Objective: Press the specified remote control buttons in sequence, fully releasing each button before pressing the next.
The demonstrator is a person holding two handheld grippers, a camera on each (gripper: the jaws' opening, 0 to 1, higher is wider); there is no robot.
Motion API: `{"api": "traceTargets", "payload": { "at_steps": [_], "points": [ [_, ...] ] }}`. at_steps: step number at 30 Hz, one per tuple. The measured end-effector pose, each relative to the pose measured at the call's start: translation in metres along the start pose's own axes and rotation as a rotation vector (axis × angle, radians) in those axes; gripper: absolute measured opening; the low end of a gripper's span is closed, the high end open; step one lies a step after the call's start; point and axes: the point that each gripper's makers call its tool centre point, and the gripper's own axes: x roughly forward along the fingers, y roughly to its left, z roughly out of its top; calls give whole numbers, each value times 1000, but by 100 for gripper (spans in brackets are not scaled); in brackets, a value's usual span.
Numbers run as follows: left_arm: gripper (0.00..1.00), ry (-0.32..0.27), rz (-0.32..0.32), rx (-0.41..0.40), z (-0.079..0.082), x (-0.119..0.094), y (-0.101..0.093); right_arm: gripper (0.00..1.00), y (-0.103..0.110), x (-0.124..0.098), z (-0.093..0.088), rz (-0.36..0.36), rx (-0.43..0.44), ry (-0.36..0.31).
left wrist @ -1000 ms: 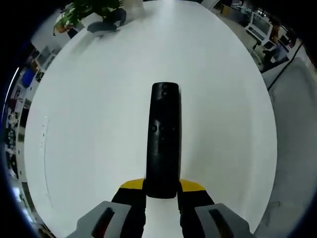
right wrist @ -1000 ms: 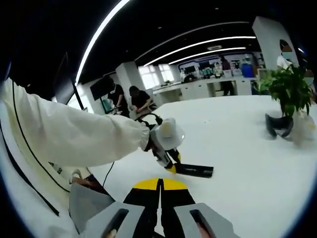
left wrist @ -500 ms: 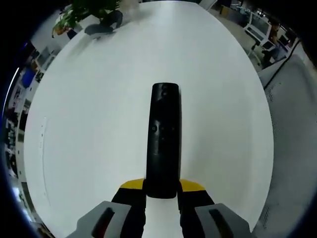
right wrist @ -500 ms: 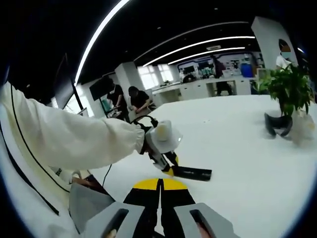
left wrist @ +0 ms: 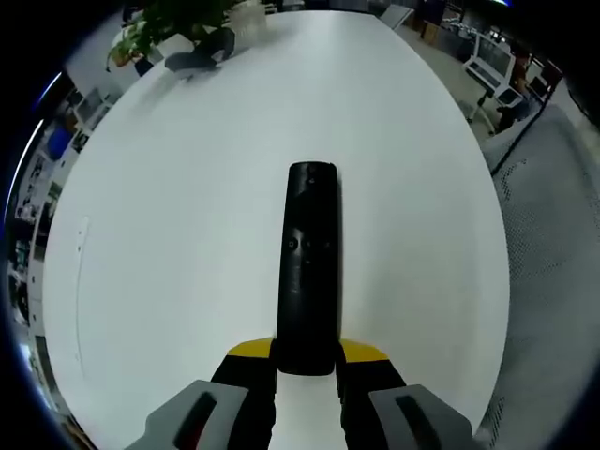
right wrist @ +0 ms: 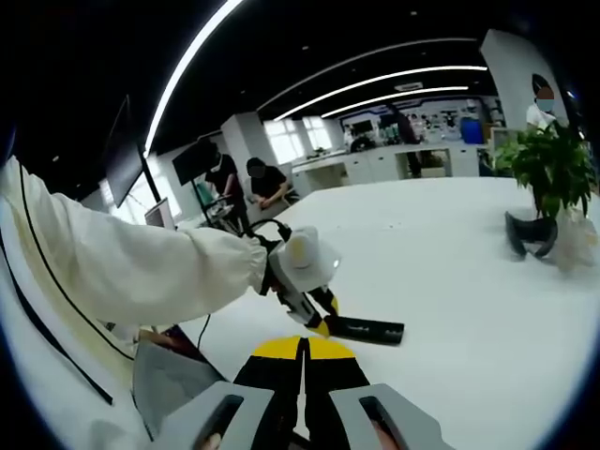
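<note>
The slim black plastic remote control (left wrist: 309, 267) is clamped by its near end in the left claw (left wrist: 307, 375), whose yellow-tipped jaws are closed against its two sides; the body runs straight forward from the jaws, button face up, above the broad white desk (left wrist: 187, 244). In the right gripper view the same remote control (right wrist: 367, 329) is seen held out low over the desk (right wrist: 487, 309) by the left claw (right wrist: 323, 321), at the end of a white-sleeved arm (right wrist: 122, 272). The right claw (right wrist: 304, 361) is shut with its jaws together and nothing between them, and lies well apart from the remote.

The step in hand is judged to be the approach to the first button. It would be done well if the remote were kept level and still in the left claw, the closed right tips were brought squarely over a single button (left wrist: 292, 244), and the press were made straight down and then lifted fully clear. A slanting press could catch a neighbouring button. A potted green plant (right wrist: 551, 169) stands at the far edge of the desk.
</note>
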Motion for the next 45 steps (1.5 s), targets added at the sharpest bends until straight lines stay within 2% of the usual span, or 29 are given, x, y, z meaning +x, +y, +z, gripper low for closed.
{"api": "traceTargets", "payload": {
  "at_steps": [45],
  "points": [
    [23, 0, -8, 8, 2, -1, -34, 0, 3, 4, -9, 33, 0, 30]
  ]
}}
